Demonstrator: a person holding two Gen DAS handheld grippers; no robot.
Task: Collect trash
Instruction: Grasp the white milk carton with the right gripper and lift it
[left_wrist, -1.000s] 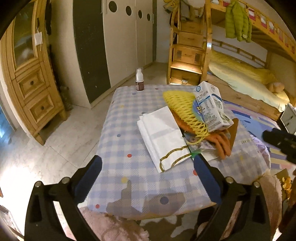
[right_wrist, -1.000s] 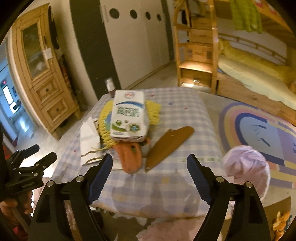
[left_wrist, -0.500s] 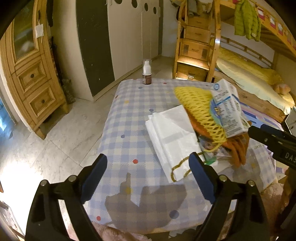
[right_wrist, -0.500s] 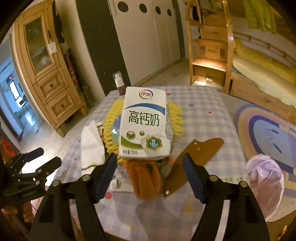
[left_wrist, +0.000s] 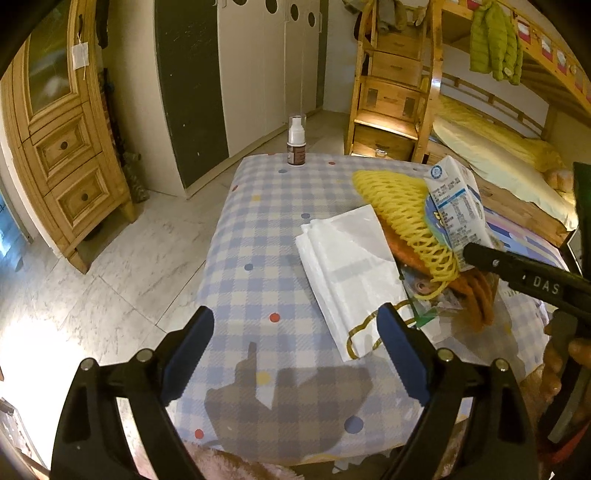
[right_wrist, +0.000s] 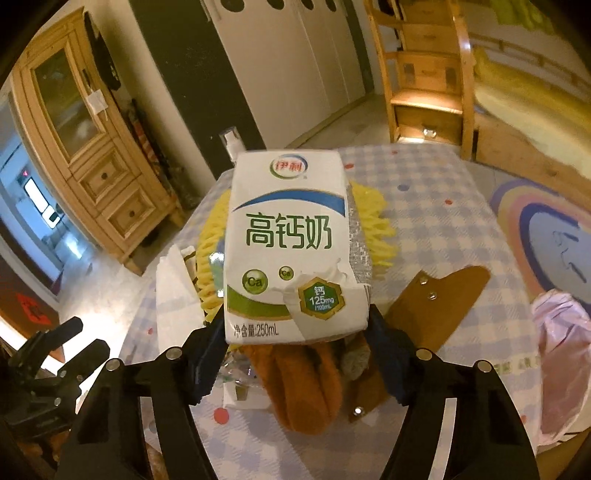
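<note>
A white milk carton (right_wrist: 288, 240) with green lettering lies on top of a trash pile on the checked table (left_wrist: 258, 240). Under it are a yellow foam net (left_wrist: 406, 214) and an orange fabric piece (right_wrist: 303, 384). My right gripper (right_wrist: 297, 326) has the carton's near end between its jaws, which are closing; the pads stand right beside its lower corners. In the left wrist view, the milk carton (left_wrist: 456, 206) shows with the right gripper's finger (left_wrist: 517, 273) beside it. My left gripper (left_wrist: 295, 321) hangs open over the table's near part, with nothing between its fingers. A folded white paper bag (left_wrist: 351, 269) lies just ahead of its right finger.
A brown flat piece with rivets (right_wrist: 436, 299) lies right of the pile. A pink plastic bag (right_wrist: 561, 350) hangs at the table's right edge. A small spray bottle (left_wrist: 296, 142) stands at the far edge. A wooden cabinet (left_wrist: 62, 155) and a bunk bed (left_wrist: 480, 147) flank the table.
My right gripper has come forward and down to the carton, and its jaws have narrowed around the carton's near end. My left gripper edged forward over the table, its jaws slightly narrower.
</note>
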